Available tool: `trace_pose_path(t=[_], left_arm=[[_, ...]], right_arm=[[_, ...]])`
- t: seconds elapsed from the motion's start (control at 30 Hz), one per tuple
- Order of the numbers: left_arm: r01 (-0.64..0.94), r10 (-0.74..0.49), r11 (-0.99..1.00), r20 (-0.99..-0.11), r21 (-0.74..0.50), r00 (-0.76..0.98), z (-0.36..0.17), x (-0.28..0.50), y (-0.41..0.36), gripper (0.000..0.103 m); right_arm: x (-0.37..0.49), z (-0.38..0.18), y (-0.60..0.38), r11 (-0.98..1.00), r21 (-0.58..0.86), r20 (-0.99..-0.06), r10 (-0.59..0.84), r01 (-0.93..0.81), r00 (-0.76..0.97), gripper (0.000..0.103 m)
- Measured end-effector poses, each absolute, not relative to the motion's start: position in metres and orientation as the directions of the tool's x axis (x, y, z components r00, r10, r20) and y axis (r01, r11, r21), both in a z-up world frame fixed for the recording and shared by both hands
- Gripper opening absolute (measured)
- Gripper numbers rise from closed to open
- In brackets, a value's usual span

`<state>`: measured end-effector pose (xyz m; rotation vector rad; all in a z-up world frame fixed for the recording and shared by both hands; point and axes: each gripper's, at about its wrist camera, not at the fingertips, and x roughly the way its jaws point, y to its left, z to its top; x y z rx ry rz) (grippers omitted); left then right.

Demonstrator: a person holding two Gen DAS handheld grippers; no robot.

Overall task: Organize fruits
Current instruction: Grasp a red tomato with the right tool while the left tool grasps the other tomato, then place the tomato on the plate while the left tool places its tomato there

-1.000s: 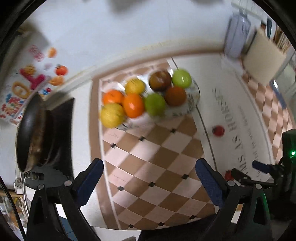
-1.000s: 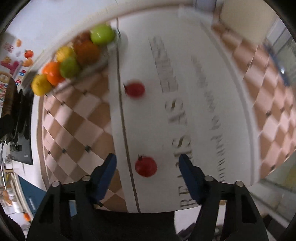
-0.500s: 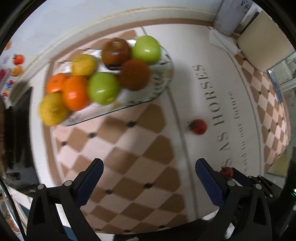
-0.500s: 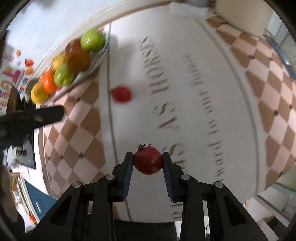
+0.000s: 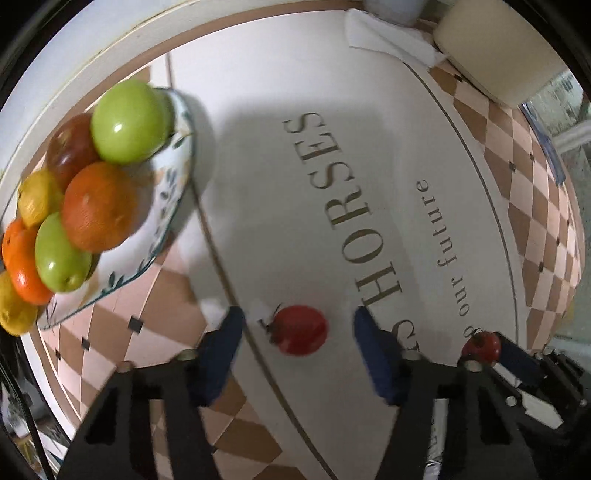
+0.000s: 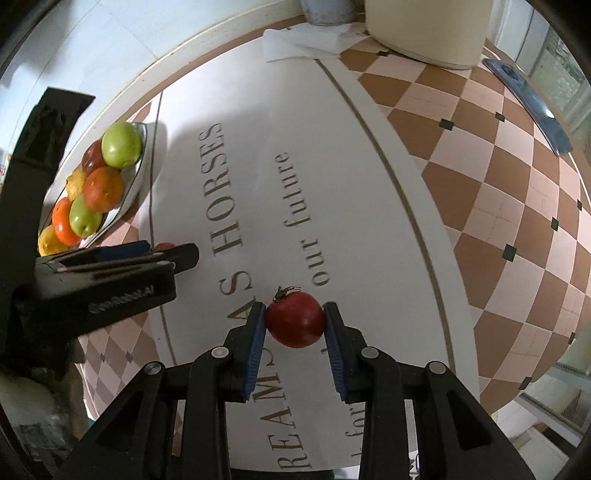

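A small red tomato [image 5: 299, 330] lies on the white printed tablecloth, between the blue pads of my left gripper [image 5: 298, 320]. The jaws are closing, with a gap still showing on each side of the fruit. My right gripper [image 6: 295, 308] is shut on a second red tomato [image 6: 294, 319], seen also at the lower right of the left wrist view as the held tomato [image 5: 480, 343]. A leaf-patterned plate [image 5: 171, 199] to the left holds green apples, oranges, lemons and a dark red apple. In the right wrist view the left gripper [image 6: 166, 254] shows from the side, near the plate [image 6: 138, 181].
A folded white cloth [image 5: 388, 37] and a cream container [image 5: 498, 55] stand at the far end, beside a grey can [image 6: 325, 11]. A blue object [image 6: 528, 99] lies on the chequered border at the right. The table edge runs along the right side.
My left gripper has come down and across from the plate to the loose tomato, and its jaws have narrowed around it. My right gripper shut on the other tomato and shifted sideways with it.
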<state>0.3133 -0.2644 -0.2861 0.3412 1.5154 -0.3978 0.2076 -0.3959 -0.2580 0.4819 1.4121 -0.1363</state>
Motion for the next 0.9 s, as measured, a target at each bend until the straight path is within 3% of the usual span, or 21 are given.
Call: trace_pose_path(t=[0.07,0.17,0.53,0.73,0.9], left_arm=[[0.472,-0.032,0.882,-0.999,-0.018,0.02,-0.29,0.312,-0.269,0.037],[0.465,-0.044,0.885,-0.998,-0.022,0.038,-0.291,0.312,-0.269,0.031],[0.358,-0.15,0.927,-0.985,-0.111,0.085,-0.252,0.328,-0.227,0.03],[0.203,-0.19,0.967,-0.969,-0.157,0.158,-0.21,0.348,-0.149,0.03],[0.028,-0.19,0.982,-0.966,-0.188,0.177,-0.205,0.364,-0.09,0.03]], right_arm=[[0.209,-0.258,-0.4,0.896,0.241,-0.967,0.189,0.374,0.17,0.034],[0.211,-0.256,-0.401,0.898,0.238,-0.967,0.183,0.37,0.177,0.034],[0.236,-0.236,-0.391,0.905,0.283,-0.948,0.213,0.318,0.236,0.034],[0.274,-0.232,-0.361,0.897,0.37,-0.91,0.297,0.242,0.289,0.034],[0.316,-0.235,-0.32,0.889,0.435,-0.872,0.376,0.144,0.314,0.034]])
